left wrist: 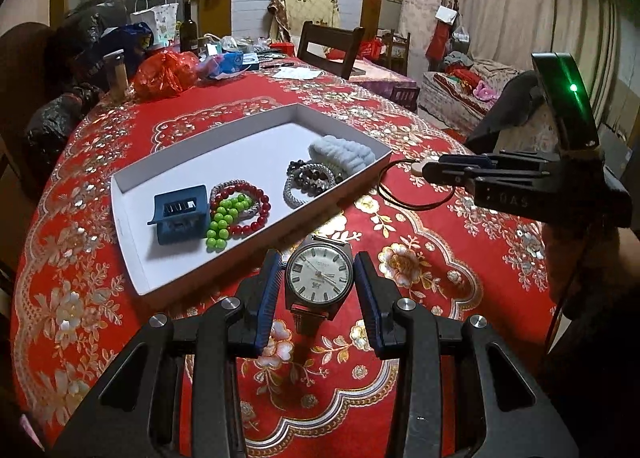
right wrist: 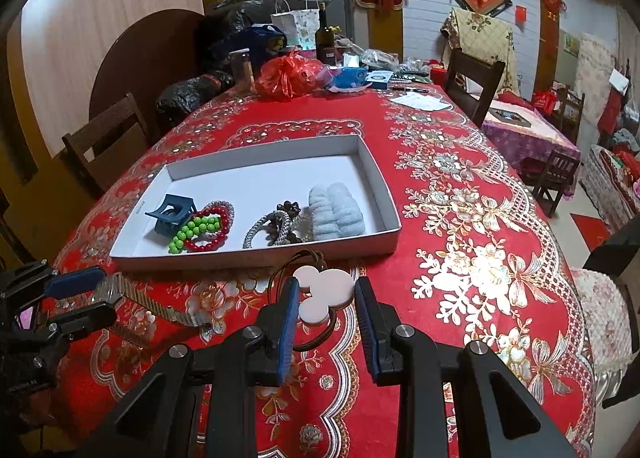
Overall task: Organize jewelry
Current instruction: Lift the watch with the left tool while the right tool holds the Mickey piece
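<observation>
Left gripper (left wrist: 318, 278) is clamped on the watch (left wrist: 320, 276), held just short of the white tray (left wrist: 132, 258); carry it level over the near rim, then release. Right gripper (right wrist: 326, 298) grips the white pendant (right wrist: 326, 290), just beside the tray.

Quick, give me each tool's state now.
Left tool: closed on the watch.
Right tool: around the white pendant; grip cannot be told.

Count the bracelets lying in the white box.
5, perhaps more hidden: red bead bracelet, green bead bracelet and a silver one together; silver woven bracelet and dark bead bracelet beside them.
</observation>
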